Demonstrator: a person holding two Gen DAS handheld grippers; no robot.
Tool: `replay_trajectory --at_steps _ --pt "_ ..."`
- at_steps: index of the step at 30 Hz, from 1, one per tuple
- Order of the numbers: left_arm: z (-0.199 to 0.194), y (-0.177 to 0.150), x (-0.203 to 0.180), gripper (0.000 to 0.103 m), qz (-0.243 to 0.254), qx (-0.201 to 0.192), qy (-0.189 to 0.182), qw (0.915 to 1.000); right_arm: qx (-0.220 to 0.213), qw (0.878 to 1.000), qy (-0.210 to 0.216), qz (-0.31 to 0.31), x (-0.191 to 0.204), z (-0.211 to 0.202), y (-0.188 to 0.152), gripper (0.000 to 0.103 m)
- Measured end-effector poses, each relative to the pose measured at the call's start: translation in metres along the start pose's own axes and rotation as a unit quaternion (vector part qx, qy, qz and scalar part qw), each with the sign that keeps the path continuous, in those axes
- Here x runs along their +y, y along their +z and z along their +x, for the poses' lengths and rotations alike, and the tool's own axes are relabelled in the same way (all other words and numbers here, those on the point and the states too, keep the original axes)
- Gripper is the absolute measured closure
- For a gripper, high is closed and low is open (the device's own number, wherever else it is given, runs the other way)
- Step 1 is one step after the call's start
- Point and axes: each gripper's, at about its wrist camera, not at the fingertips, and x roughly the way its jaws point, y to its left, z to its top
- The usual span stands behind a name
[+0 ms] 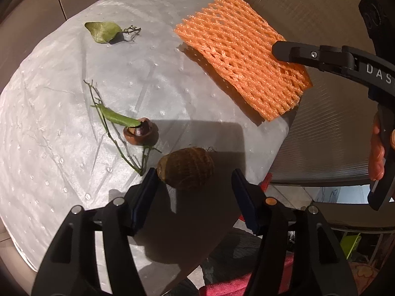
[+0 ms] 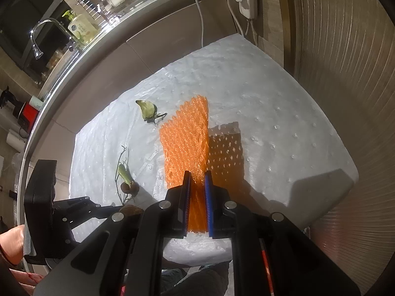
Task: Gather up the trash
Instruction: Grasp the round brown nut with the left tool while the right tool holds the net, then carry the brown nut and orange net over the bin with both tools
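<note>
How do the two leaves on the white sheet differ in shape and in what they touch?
The far leaf is broad, pale and curled, and lies apart with a short dark stem. The near leaf is narrow, brighter green, and its tip rests in the brown fruit shell, across thin twigs. Both lie on the white sheet, held by neither gripper.

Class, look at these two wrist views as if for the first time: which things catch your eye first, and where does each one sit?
The bright orange foam net stands out first, gripped at its near end by the right tool and lifted over the white table cover. Next comes the brown hairy root, lying on the cover's near edge between the open fingers of the left tool. Beyond it lie a small brown fruit husk with green twigs, and farther back a dried leaf.
</note>
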Motion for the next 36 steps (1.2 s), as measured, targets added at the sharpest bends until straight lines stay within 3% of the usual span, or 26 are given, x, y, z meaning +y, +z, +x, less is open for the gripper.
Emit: replay_trajectory --at_steps 3,4,12,18,26,30,36 --pt "0.001 0.0 -0.005 0.047 0.012 -0.004 0.02 0.9997 0.001 1.0 -0.001 0.0 -0.001 0.001 -0.001 0.092" --pt "0.001 0.0 -0.005 0.058 0.015 -0.008 0.031 0.9994 0.001 1.0 0.0 0.0 -0.001 0.001 -0.001 0.092" --pt "-0.011 0.003 0.005 0.059 0.011 -0.013 0.024 0.9996 0.0 1.0 0.001 -0.005 0.003 0.001 0.001 0.092" --pt "-0.053 -0.008 0.005 0.059 -0.007 -0.043 0.005 0.999 0.004 1.0 0.004 -0.021 0.019 -0.002 0.001 0.092" --pt "-0.126 -0.05 0.064 0.059 -0.079 -0.094 0.025 0.9921 0.014 0.996 0.038 -0.076 0.088 -0.003 -0.004 0.092" --pt "-0.159 -0.089 0.104 0.059 -0.127 -0.115 0.052 0.9838 0.02 0.992 0.061 -0.107 0.135 -0.001 -0.008 0.092" --pt "-0.181 -0.147 0.158 0.059 -0.185 -0.121 0.09 0.9711 0.031 0.984 0.089 -0.152 0.204 0.007 -0.015 0.092"
